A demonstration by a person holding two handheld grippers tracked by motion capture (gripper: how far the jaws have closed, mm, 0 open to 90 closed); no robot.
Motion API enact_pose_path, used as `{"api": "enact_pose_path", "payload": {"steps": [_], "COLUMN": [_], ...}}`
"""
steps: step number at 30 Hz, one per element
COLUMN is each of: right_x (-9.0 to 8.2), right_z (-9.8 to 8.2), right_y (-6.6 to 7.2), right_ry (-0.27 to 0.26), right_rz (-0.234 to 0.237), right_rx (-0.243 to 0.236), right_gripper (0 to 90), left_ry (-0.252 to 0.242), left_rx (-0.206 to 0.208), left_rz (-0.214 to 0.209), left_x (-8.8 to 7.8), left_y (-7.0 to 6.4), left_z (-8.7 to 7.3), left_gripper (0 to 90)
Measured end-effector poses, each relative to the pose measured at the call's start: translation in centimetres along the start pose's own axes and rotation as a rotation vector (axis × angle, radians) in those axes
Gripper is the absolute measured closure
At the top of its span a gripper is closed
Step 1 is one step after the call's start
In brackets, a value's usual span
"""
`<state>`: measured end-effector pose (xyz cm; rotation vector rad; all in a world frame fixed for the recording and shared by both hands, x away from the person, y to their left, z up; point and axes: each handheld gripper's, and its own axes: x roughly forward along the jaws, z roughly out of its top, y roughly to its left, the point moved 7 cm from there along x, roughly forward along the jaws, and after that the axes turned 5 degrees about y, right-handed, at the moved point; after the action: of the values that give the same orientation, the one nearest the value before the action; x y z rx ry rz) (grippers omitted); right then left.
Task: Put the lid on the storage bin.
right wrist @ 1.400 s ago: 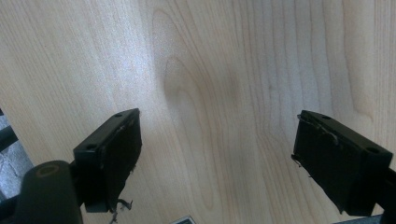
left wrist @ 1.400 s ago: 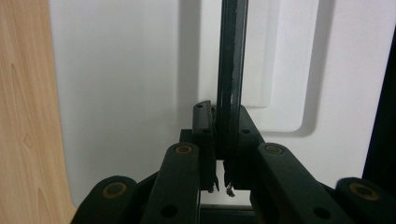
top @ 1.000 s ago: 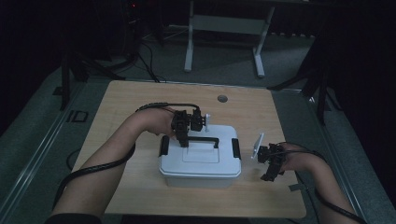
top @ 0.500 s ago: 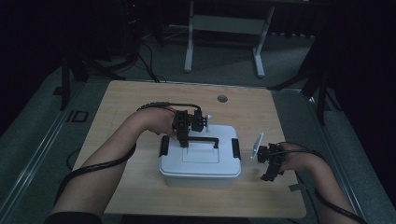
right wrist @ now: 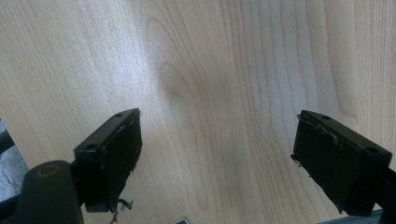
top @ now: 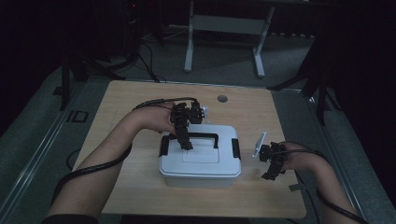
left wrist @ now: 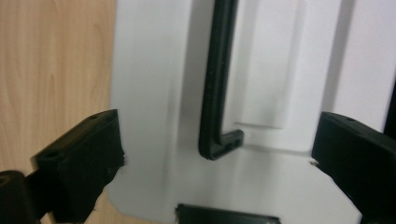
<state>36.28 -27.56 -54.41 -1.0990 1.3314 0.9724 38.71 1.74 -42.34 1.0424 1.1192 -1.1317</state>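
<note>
Box, white plastic with a lid on top, sits near the middle of the wooden table, a little toward the person's side. Its black carry handle lies flat on the lid, and the black side clips at both ends look closed against the lid, so the box appears unopened and nothing has been lifted; judged from this, the work is at an early stage, with the grasp of the handle not yet made. The left tongs hang just above the lid, pointed down at the left part of the handle. In the left gripper view the jaws stand wide apart, released, with one corner of the handle lying between them and the white lid beneath; neither jaw touches the handle. The right tongs rest apart from the box, off its right end, over bare table. In the right gripper view their jaws are likewise spread open with only wood grain between them, grasping nothing. What seems left is for the left tongs to lower and close on the handle, or for the clips to be undone first; the pictures do not settle which comes next
</note>
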Motion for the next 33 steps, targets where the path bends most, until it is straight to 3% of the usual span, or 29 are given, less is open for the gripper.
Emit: {"api": "enact_pose_path", "payload": {"steps": [7,9,12,18,24,33], "right_x": [-0.1,-0.1,0.0,0.0,0.0,-0.1], "right_z": [0.1,0.2,0.2,0.1,-0.1,-0.1], "right_y": [0.1,0.2,0.2,0.1,0.2,0.2], "right_ry": [-0.006,-0.009,-0.004,-0.003,0.000,0.001], "right_rz": [-0.005,-0.003,-0.002,-0.004,-0.002,-0.004], "right_rx": [-0.001,-0.003,-0.004,-0.002,0.005,0.005], "right_gripper": [15.1,15.1,15.1,15.1,15.1,15.1], "left_ry": [-0.059,-0.061,-0.065,-0.063,-0.079,-0.088], "left_rx": [-0.027,-0.027,-0.032,-0.051,-0.023,-0.069], "left_rz": [-0.009,0.017,0.000,0.026,0.018,0.035], "left_x": [0.0,0.0,0.1,-0.2,-0.4,-0.3], "left_y": [-0.1,-0.1,-0.5,-0.9,-2.5,-3.3], "left_z": [-1.1,-1.7,-2.7,-4.7,-6.2,-9.5], "left_gripper": [1.4,1.4,1.4,1.5,1.4,1.4]}}
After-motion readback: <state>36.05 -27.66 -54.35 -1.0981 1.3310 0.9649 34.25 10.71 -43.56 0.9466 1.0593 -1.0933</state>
